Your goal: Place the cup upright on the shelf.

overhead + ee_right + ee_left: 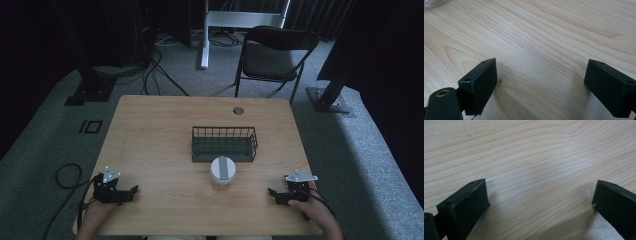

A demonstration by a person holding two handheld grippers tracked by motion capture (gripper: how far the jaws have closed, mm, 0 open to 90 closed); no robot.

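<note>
The left tool (134, 190) rests low on the tabletop (150, 140) near its front left corner, jaws spread wide with nothing between them — the left gripper view has bare wood grain in the gap. The right tool (270, 192) sits near the front right corner the same way, jaws wide apart and empty, pointing inward.

Between the two, a little forward of them, stands the jar (223, 172) — a squat, upright container with a pale lid crossed by a grey band and what looks like a clear body; its edge just shows at the top left of the right gripper view. It stands just in front of the wire basket (224, 143), close to its near wall, though whether they touch I cannot tell.

The jar is probably light and rigid, its smooth round wall likely slippery, and possibly breakable if it is glass. The safest hold seems across the body below the lid, jaws square on opposite sides; gripping the lid alone risks it coming loose. The basket looks stiff and light.
</note>
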